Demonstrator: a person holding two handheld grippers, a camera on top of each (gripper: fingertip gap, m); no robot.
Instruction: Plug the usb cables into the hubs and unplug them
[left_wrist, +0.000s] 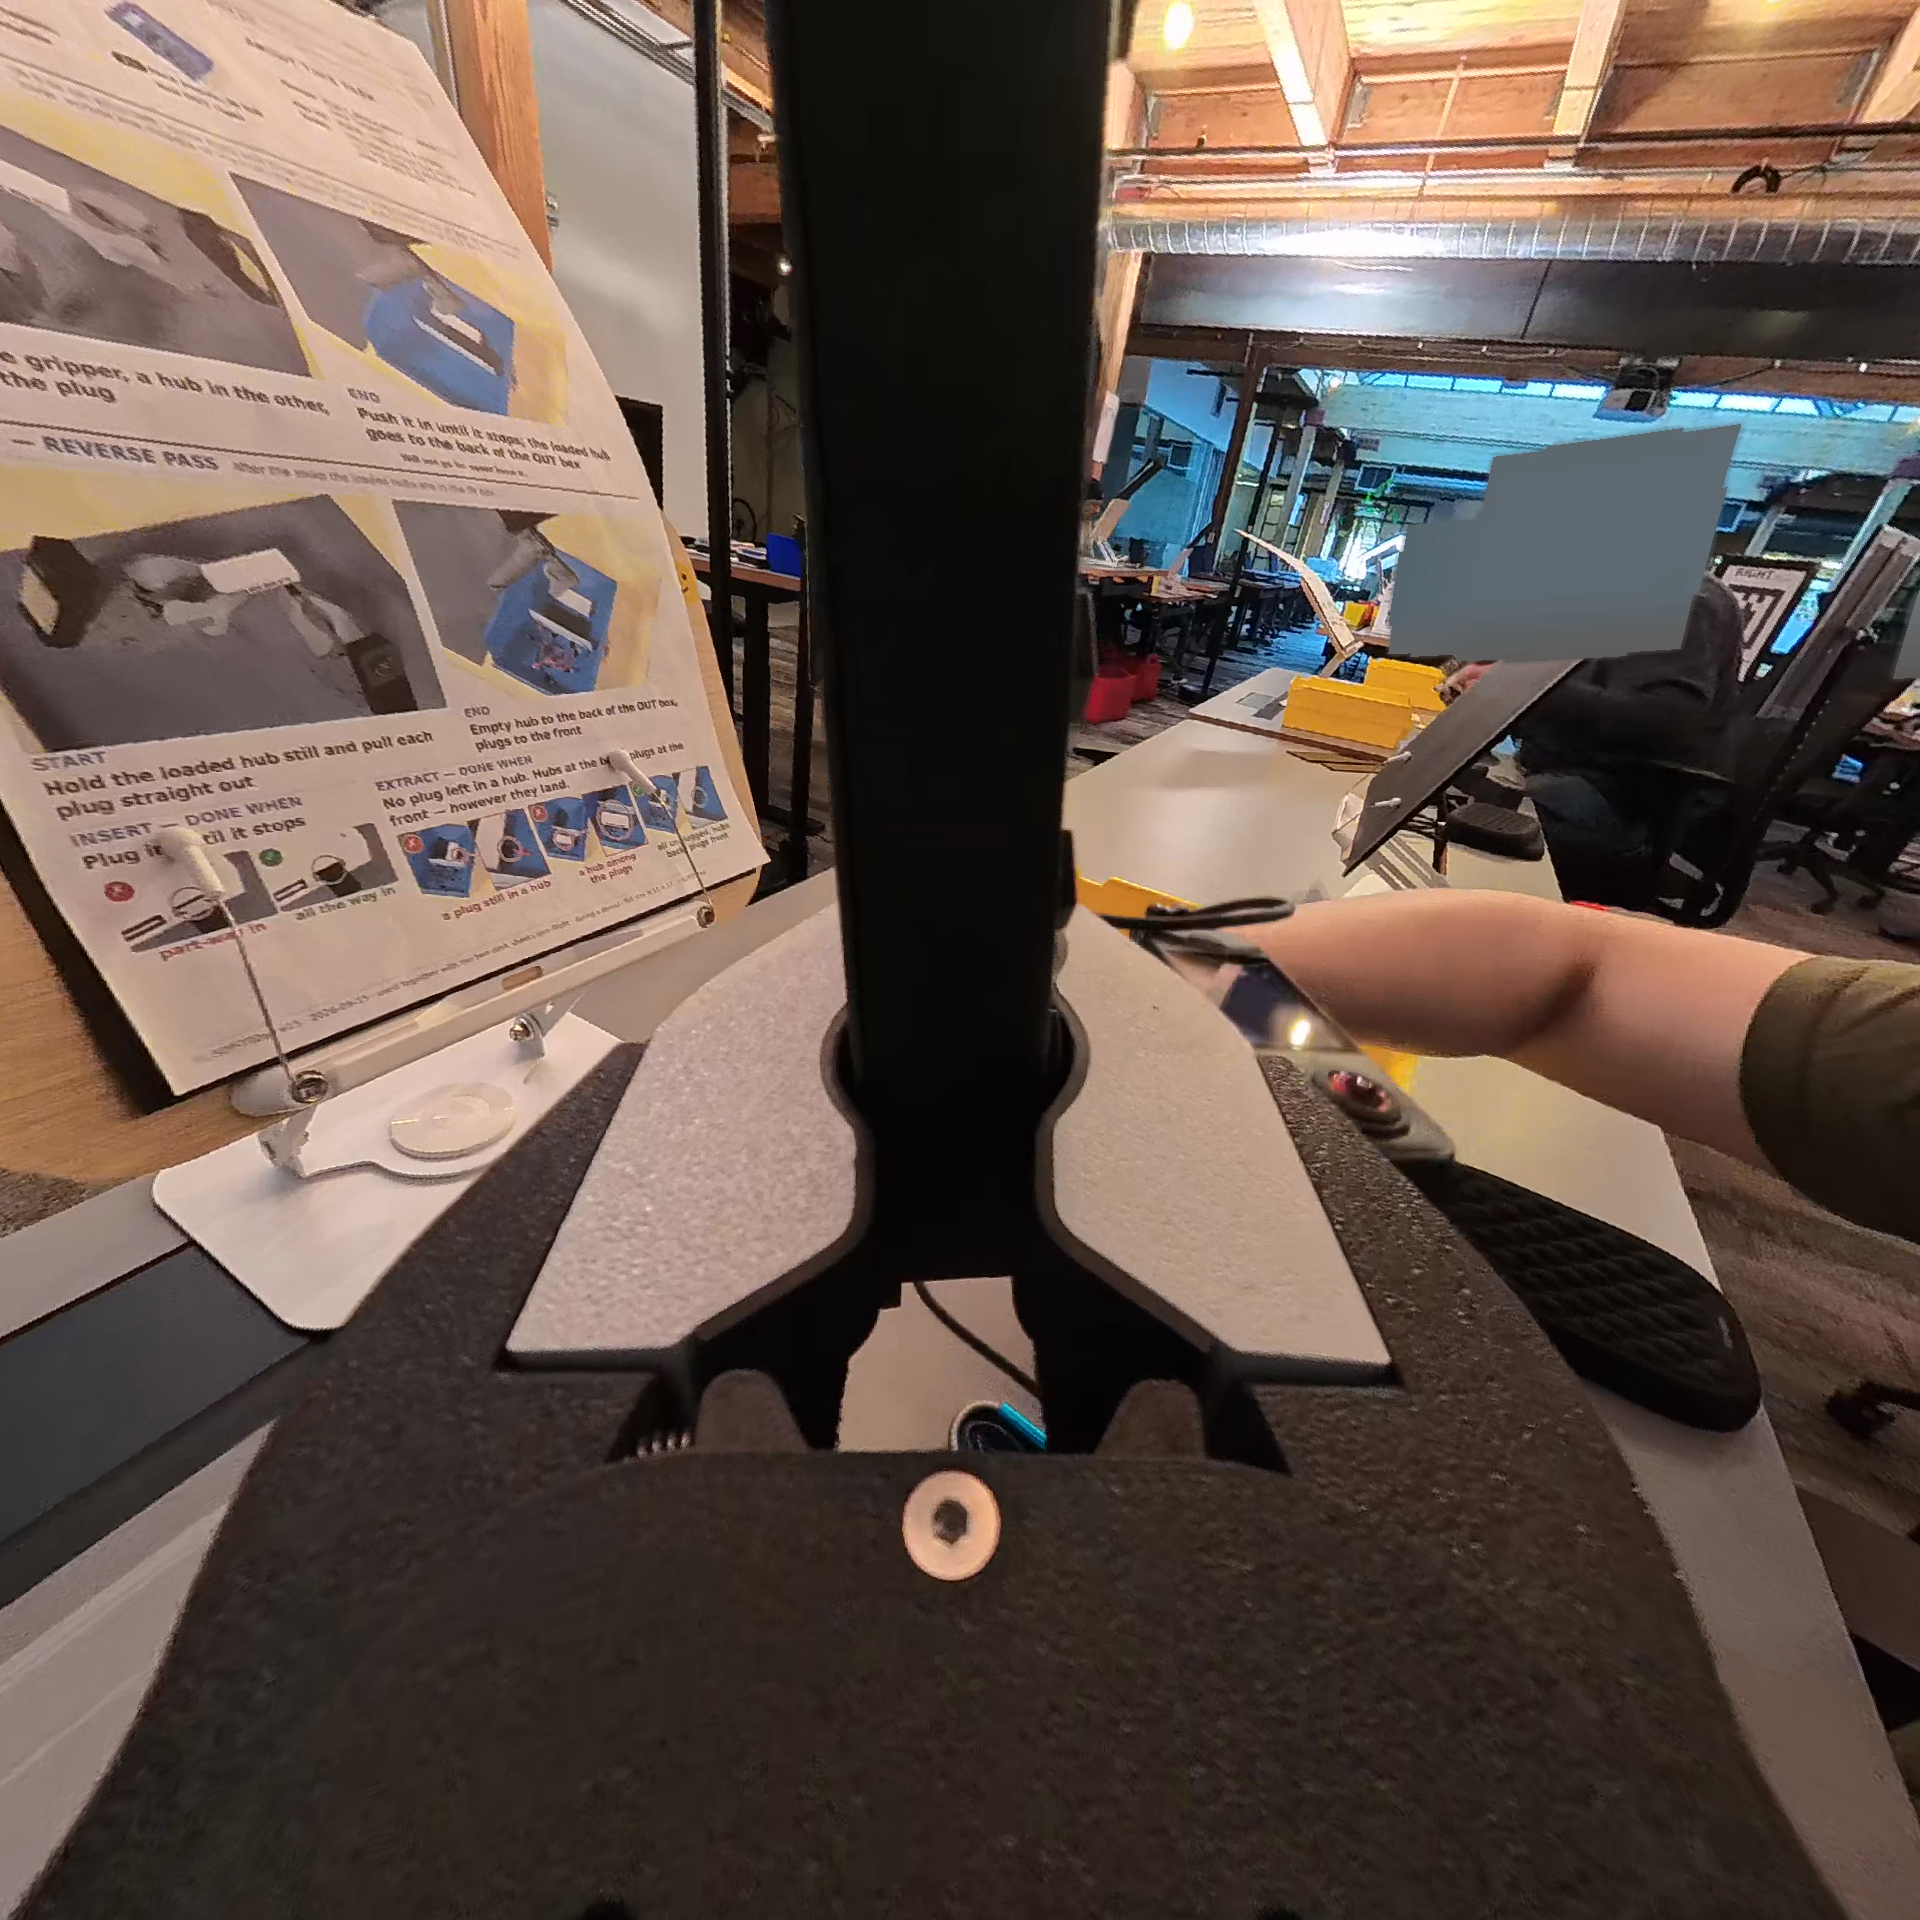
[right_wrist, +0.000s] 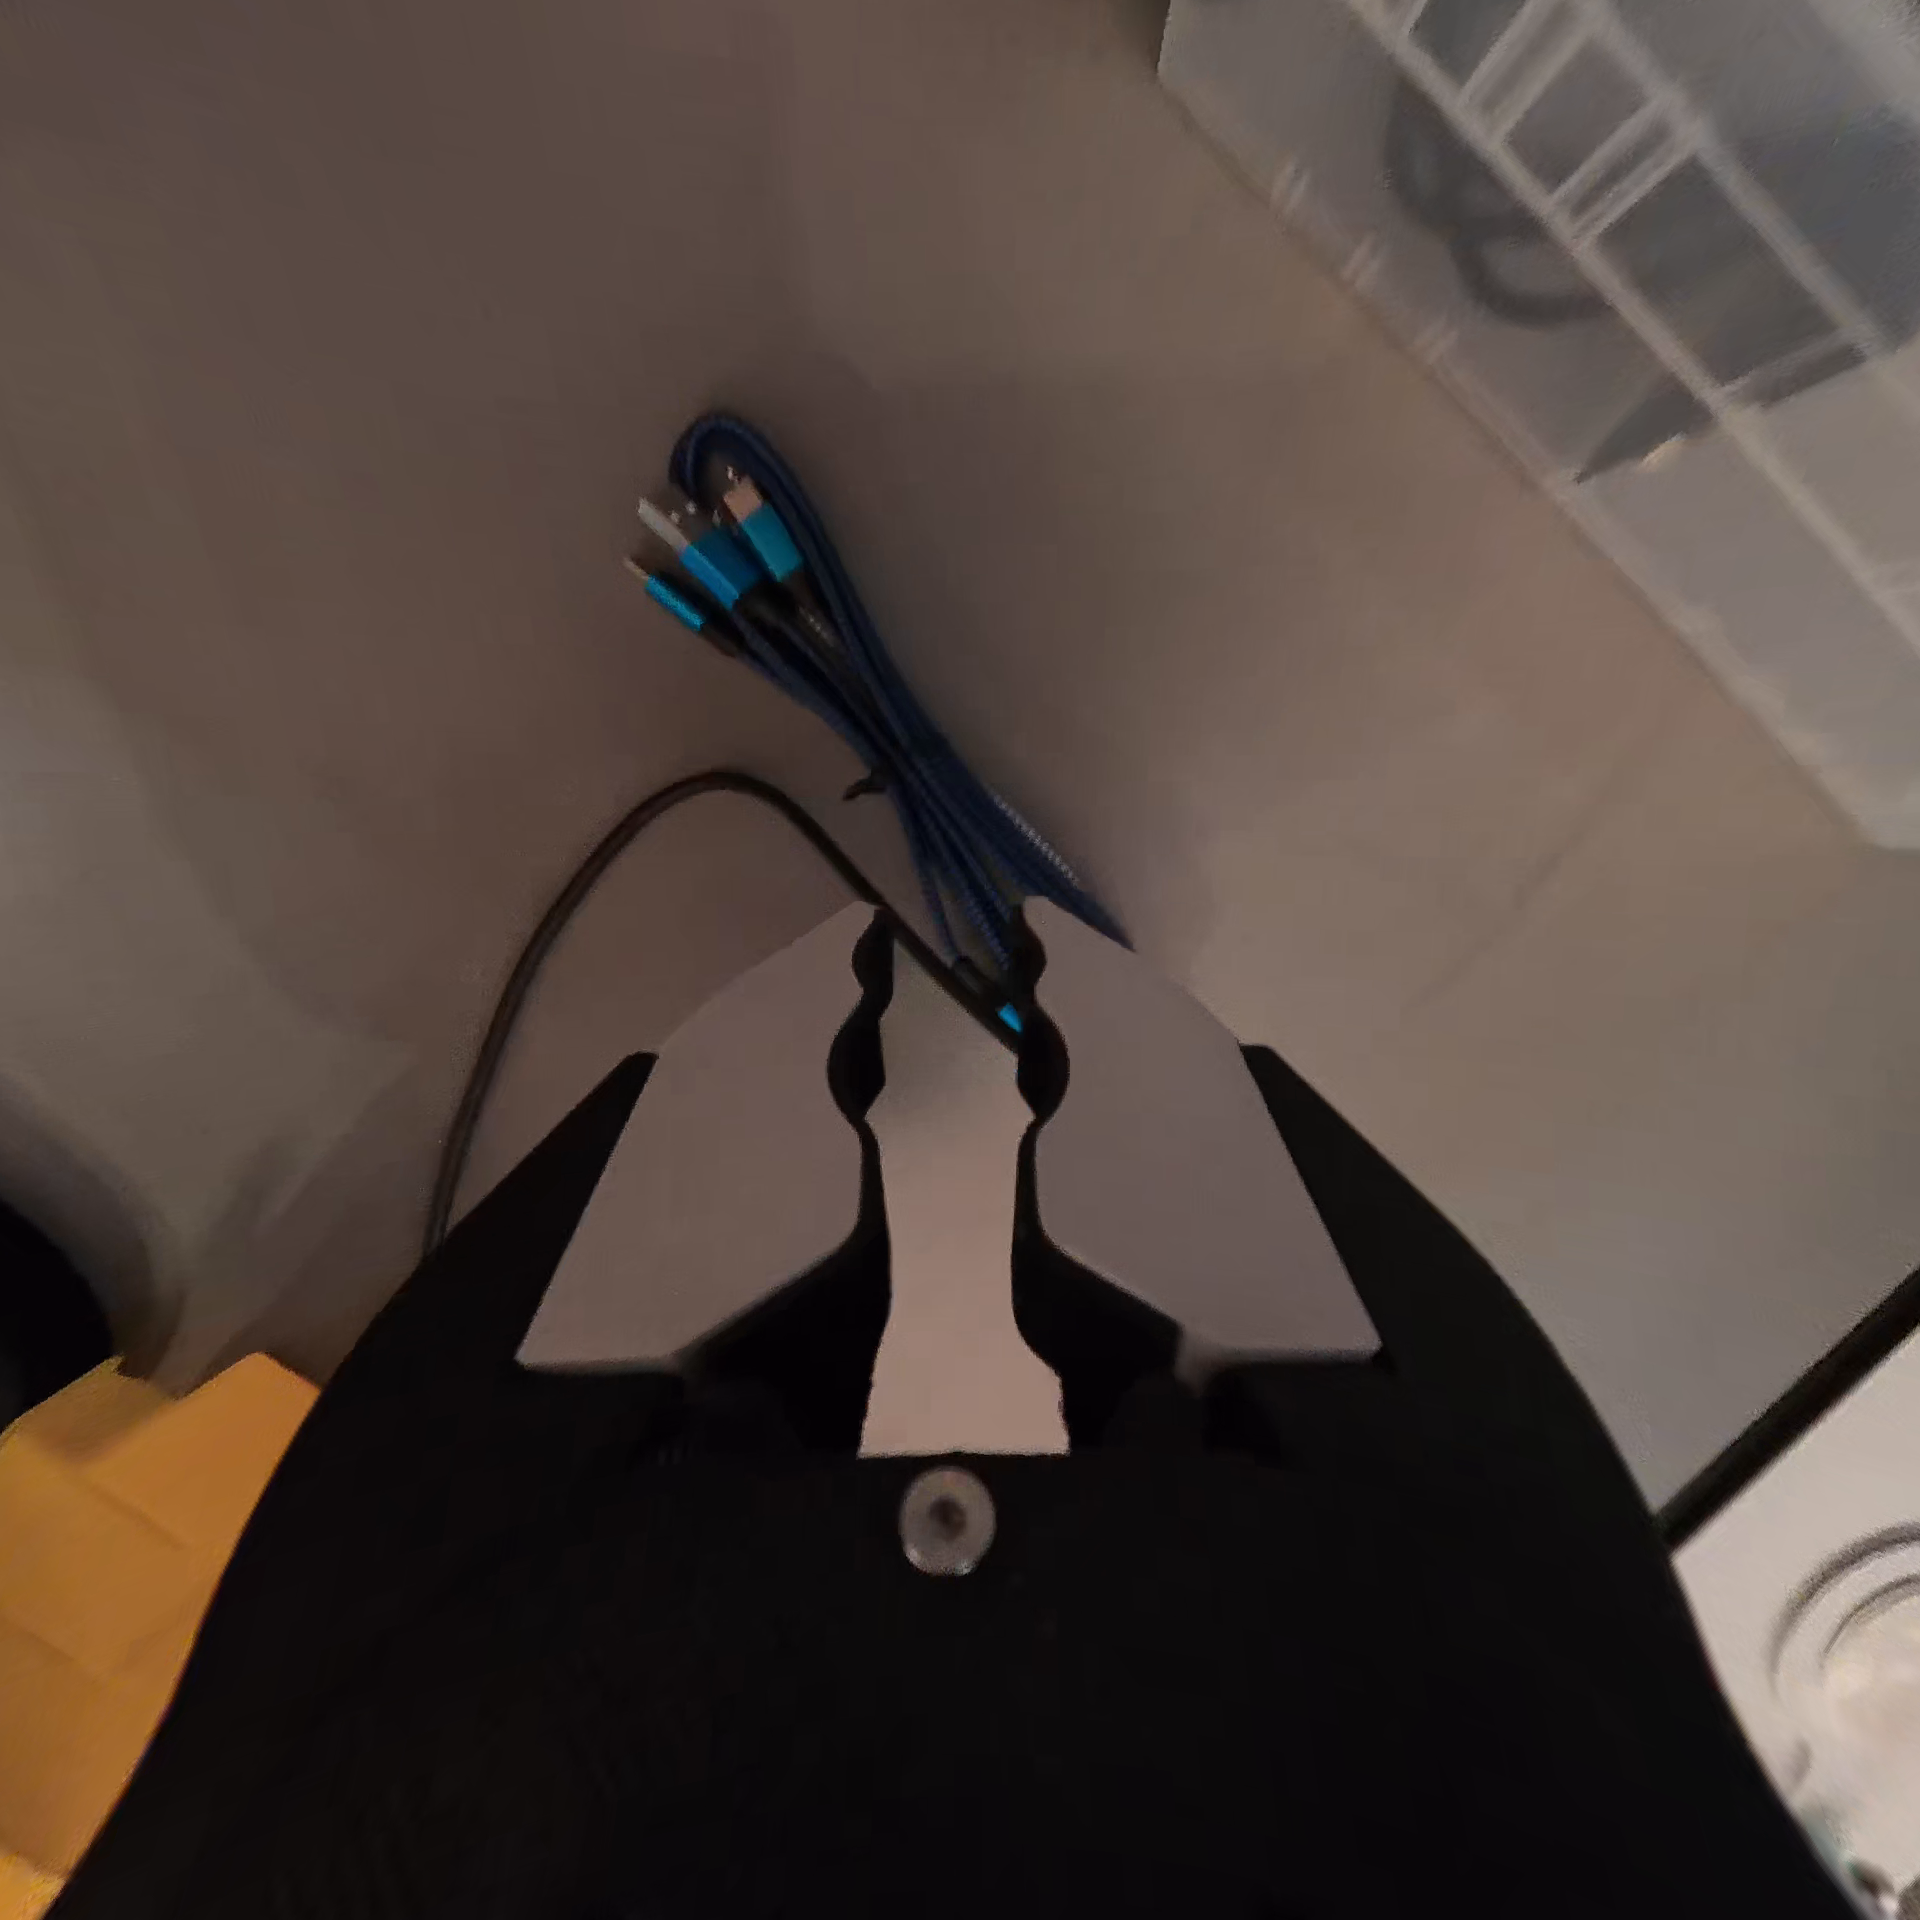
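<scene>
My left gripper is clamped on a long, flat black hub, which stands upright between the fingers and rises out of the top of the left wrist view; the pale grey pads press against its two sides. A thin black cord trails from below the hub down to the white table. To the left, a printed instruction sheet leans on a white stand. To the right, my forearm in an olive sleeve reaches across the table, with a dark wrist device just behind the gripper's shoulder. Yellow bins sit further back on the table. In the right wrist view, my right gripper points down at the table with its fingers spread apart, a clear gap of table showing between them. Just past the fingertips lies a bundle of blue braided usb cables, folded back on itself and tied near the middle. Several plugs with bright blue shells and silver metal ends fan out at the far end of the bundle. One more blue plug tip lies against the inside of the right finger, though I cannot tell whether it touches. The black cord curves from the left to the same spot. A clear plastic organiser box sits at the upper right, blurred.
</scene>
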